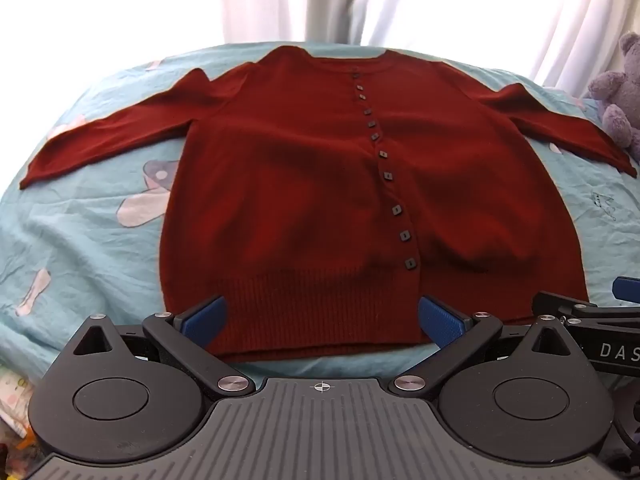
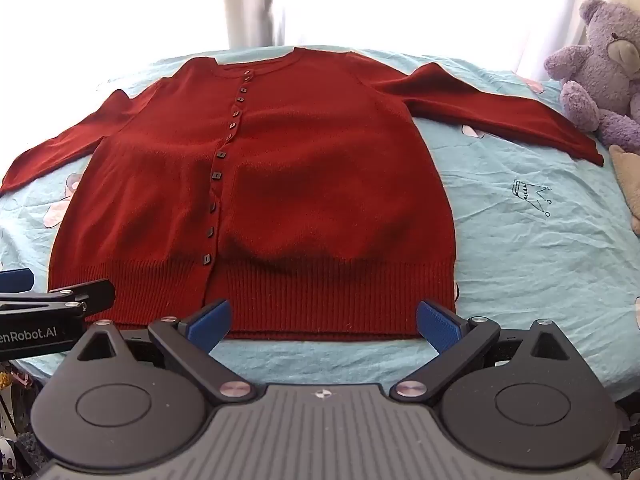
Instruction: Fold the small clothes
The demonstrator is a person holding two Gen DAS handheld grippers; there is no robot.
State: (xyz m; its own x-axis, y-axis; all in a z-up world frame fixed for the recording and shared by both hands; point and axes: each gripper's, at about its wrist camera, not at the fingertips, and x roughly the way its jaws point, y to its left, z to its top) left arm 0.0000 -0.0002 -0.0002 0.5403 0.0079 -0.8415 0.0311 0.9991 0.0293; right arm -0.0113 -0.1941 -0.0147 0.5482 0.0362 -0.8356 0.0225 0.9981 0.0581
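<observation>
Bedsheet (image 1: 80, 248) is filling both frames, with the red cardigan (image 1: 320, 184) lying flat at centre, buttoned, sleeves spread. Left gripper (image 1: 320, 322) and right gripper (image 2: 323, 322) are hovering at its hem, jaws apart. Loose knit risks bunching if pinched unevenly. Sleeve cuffs are running toward the frame edges.

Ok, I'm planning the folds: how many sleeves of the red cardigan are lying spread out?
2. One sleeve stretches left of the cardigan body; the other sleeve stretches right, toward the purple teddy bear. Neither is hidden.
</observation>
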